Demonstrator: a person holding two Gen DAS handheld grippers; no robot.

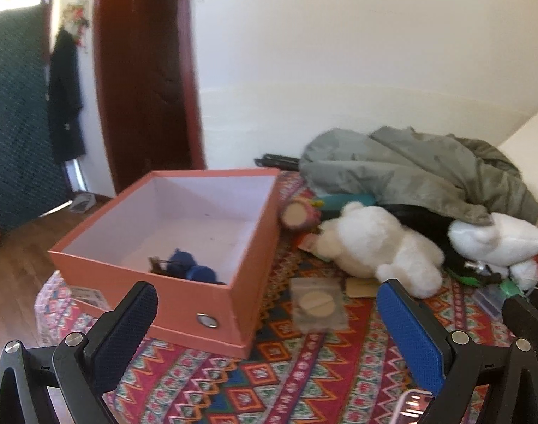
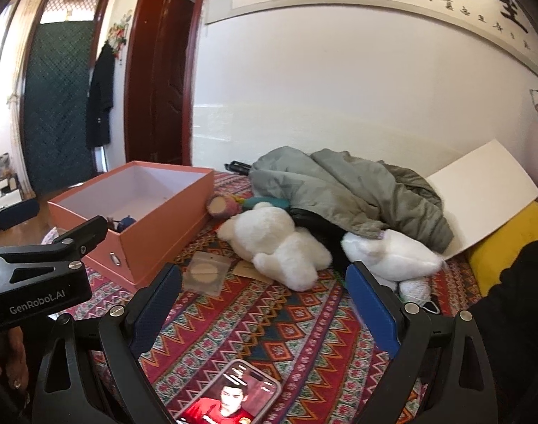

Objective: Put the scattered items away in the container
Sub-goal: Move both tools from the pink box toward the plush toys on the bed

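Both my tongs are released, holding nothing. Just under my right gripper lies a phone. Ahead of my left gripper sits a clear packet, the white plush bear to its right. Further left, the pink box holds a blue item; a grey jacket lies farthest

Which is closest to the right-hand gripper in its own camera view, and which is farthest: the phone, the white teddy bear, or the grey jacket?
From the right gripper, open and empty:
1. Phone: right below, between the fingers, on the patterned blanket.
2. White teddy bear: ahead, mid-blanket.
3. Grey jacket: behind the bear, heaped by the wall.
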